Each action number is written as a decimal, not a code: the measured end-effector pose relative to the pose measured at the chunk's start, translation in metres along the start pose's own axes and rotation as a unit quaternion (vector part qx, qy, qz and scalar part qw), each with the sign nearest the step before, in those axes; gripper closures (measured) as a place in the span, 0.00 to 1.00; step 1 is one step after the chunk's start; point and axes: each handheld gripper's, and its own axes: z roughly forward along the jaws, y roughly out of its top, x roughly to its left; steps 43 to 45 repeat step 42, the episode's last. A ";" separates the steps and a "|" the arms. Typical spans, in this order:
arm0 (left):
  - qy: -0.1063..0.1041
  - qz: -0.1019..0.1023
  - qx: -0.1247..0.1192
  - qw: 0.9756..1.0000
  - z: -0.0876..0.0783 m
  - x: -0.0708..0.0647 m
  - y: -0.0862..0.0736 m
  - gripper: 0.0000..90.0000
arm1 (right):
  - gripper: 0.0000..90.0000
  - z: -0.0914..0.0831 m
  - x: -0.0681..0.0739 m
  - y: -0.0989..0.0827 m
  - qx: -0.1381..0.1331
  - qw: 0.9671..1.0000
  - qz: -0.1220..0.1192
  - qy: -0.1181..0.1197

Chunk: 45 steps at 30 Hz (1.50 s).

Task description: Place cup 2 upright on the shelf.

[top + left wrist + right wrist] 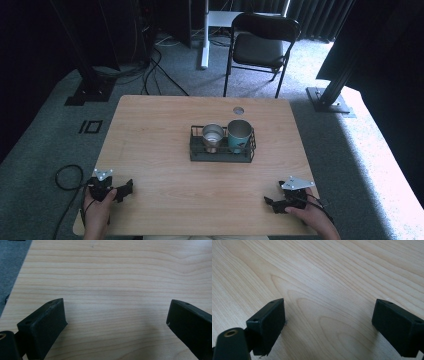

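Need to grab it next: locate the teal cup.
In the high view, the teal metal cup stands in the black wire rack mid-table, right of the silver metal cup.

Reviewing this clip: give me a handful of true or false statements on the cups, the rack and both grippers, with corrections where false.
1. Two cups stand in the black wire rack. True.
2. The teal cup lies tipped over on the table. False: it stands upright in the rack, beside the metal cup.
3. The left gripper is open with bare wood between its jaws. True.
4. The right gripper is shut on the metal cup. False: it is open, near the table's front edge, holding nothing.
5. A chair stands beyond the table. True.
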 end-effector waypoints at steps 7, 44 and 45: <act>0.005 0.004 0.008 1.000 0.001 -0.005 -0.004 0.03 | 0.12 0.000 0.000 0.000 0.000 1.000 0.000 0.000; 0.037 -0.004 0.004 0.999 0.012 -0.010 0.002 0.03 | 0.12 0.000 0.000 0.000 0.000 1.000 0.000 0.000; 0.037 -0.004 0.004 0.999 0.012 -0.010 0.002 0.03 | 0.12 0.000 0.000 0.000 0.000 1.000 0.000 0.000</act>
